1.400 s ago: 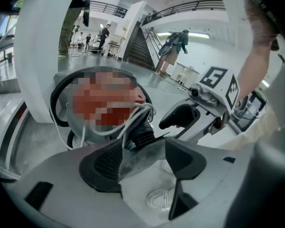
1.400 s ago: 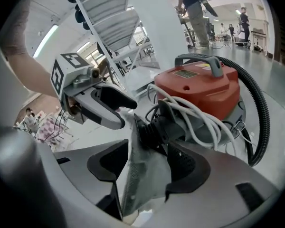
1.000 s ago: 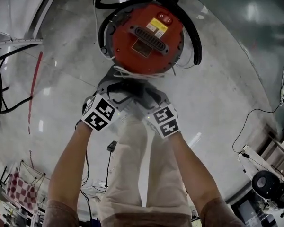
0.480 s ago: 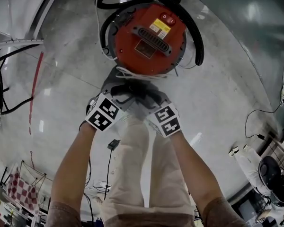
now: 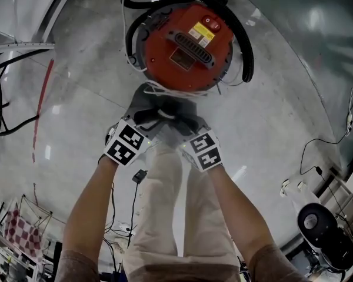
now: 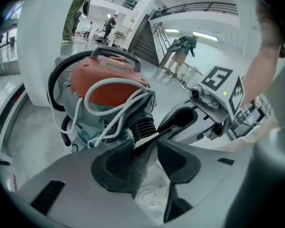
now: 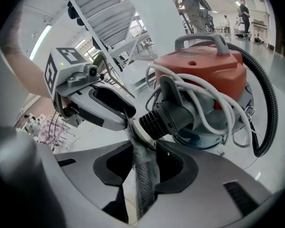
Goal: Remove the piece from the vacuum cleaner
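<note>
A round vacuum cleaner (image 5: 185,46) with a red lid stands on the floor ahead of me. From its near side juts a black ribbed connector (image 7: 164,118), and a flat grey mesh piece (image 7: 143,175) hangs from it. My right gripper (image 7: 145,148) has just been closing and its pads pinch this piece. From the other side, my left gripper (image 6: 154,144) has also been closing, with the same grey piece (image 6: 135,163) pressed between its pads. In the head view both grippers, the left gripper (image 5: 150,113) and the right gripper (image 5: 179,119), meet at the vacuum's near edge.
A black hose (image 5: 244,40) loops round the vacuum, and a white cable (image 7: 204,113) is wound about its body. Dark cables (image 5: 6,122) lie at the left beside a red floor line (image 5: 42,104). A round device (image 5: 320,228) sits at the lower right. My legs (image 5: 165,216) are below.
Both grippers stay at the vacuum's near edge. The left one has rolled slightly, and both pairs of jaws have drawn closer together on the grey piece.
</note>
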Motion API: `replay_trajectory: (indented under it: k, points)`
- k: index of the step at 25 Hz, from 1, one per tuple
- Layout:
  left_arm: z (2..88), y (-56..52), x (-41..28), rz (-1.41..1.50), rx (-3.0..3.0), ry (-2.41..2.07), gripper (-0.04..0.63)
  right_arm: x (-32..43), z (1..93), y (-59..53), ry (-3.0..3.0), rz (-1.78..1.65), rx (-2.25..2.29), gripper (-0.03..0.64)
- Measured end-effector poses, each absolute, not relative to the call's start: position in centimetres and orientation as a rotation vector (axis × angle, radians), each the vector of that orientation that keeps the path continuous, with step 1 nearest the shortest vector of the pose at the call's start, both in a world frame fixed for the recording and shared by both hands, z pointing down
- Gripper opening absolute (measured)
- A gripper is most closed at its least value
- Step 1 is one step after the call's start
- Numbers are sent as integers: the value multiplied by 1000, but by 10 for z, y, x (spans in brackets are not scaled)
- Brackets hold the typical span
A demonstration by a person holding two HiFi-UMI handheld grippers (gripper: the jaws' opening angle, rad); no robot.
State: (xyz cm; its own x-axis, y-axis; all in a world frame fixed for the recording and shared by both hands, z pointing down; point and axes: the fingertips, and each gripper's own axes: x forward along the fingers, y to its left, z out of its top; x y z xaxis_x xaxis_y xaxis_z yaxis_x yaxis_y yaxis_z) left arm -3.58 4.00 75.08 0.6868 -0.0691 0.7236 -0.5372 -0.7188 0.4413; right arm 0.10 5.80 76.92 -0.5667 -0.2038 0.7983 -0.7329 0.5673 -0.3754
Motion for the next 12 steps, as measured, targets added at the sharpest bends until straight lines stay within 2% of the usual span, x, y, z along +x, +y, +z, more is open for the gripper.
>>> replay_trajectory:
  k: [12]
  points:
    - [752,43,-39,920,2193,-485,144,3,770,59,-2061,957,782,107]
